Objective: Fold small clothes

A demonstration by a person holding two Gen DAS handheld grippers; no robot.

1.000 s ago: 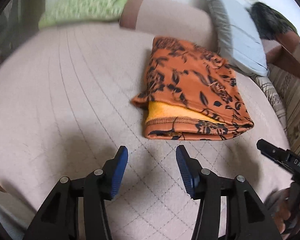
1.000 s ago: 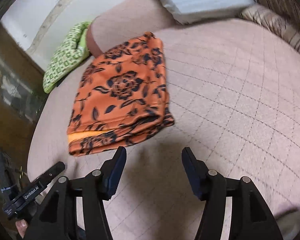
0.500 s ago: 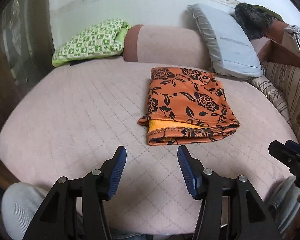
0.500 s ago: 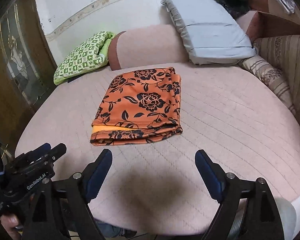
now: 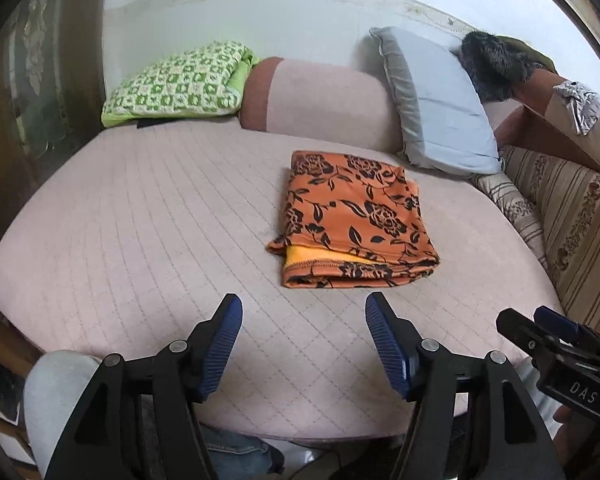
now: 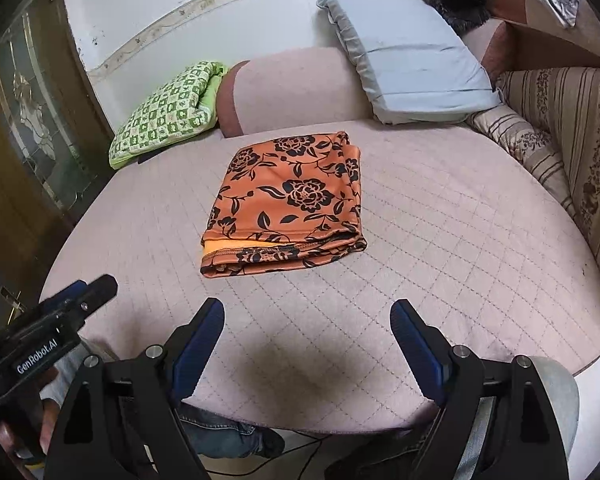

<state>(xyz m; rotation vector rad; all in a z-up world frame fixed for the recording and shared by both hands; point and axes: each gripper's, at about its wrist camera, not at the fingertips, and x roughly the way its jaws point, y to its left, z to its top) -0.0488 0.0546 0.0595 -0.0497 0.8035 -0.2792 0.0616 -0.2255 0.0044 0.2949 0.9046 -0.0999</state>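
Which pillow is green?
The checked pillow at the bed's far left corner. The other pillow, leaning on the right, is plain pale blue.

Soft, even daylight fills both views, brightest on the white wall behind the bed. A blurry dark shadow lies on the bed's near edge in the right wrist view. Focus is sharp centrally; fisheye distortion bends the edges, and corners are black.

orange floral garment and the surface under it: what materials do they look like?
Orange garment: looks like a thin, smooth knit, slight sheen; soft rounded folds, stitched hem, plain yellow-orange inner face showing. Bed cover: looks like matte quilted cloth, pinkish; stitched diamond grid. Exact fibres can't be told.
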